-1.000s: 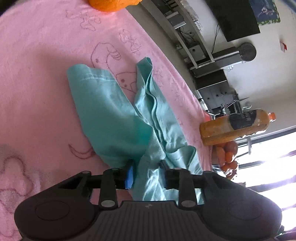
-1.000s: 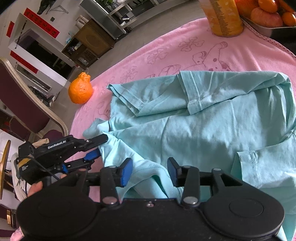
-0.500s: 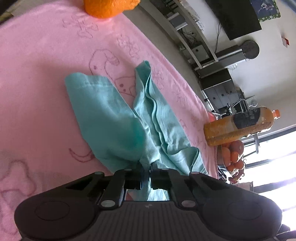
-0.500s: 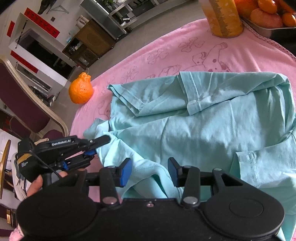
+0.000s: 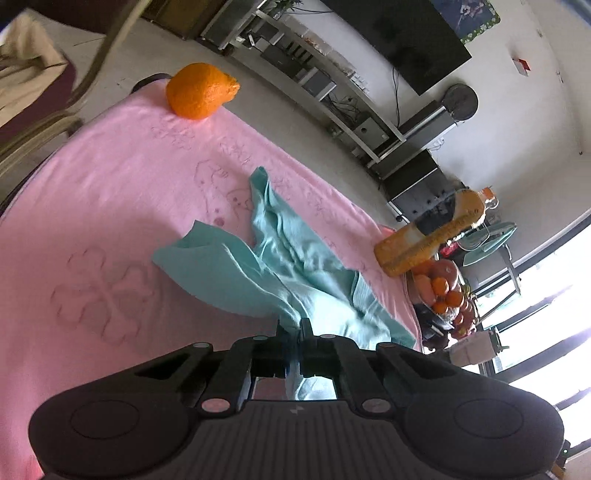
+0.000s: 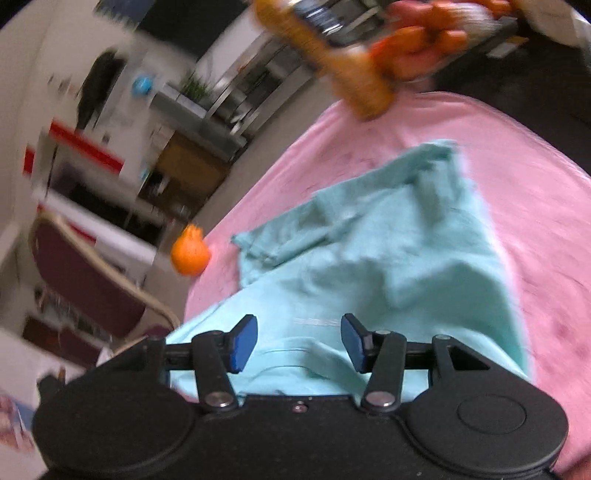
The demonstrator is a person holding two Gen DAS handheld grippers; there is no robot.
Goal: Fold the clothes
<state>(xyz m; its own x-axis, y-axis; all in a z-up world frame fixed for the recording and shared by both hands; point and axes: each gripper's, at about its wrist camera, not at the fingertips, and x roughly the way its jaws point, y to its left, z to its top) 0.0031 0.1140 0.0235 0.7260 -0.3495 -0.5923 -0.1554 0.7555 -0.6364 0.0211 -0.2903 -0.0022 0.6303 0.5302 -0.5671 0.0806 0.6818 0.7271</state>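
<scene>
Your left gripper (image 5: 293,326) points down at a slant toward the table, its jaws pinched tight on a fold of the teal shirt (image 5: 291,273); the cloth rises from the tabletop into the closed fingers and a strip of it shows behind them. Your right gripper (image 6: 298,338) tilts down the same way, with its jaws apart and opening. The blue pads (image 6: 242,341) stand on either side of a ridge of shirt fabric without pressing it.

The shirt lies crumpled across the middle of the pink towel (image 5: 110,206), which covers the table and carries faint outline drawings. To the left, near the towel's far edge, sits an orange fruit (image 5: 199,94), well apart from the shirt. Further right a bottle of orange drink (image 5: 428,240) stands just beside a tray of oranges (image 5: 441,291). Beyond the table you have a chair (image 6: 88,280), low shelving, a dark screen (image 5: 402,33) on the wall and bright windows. The right wrist view is blurred.
</scene>
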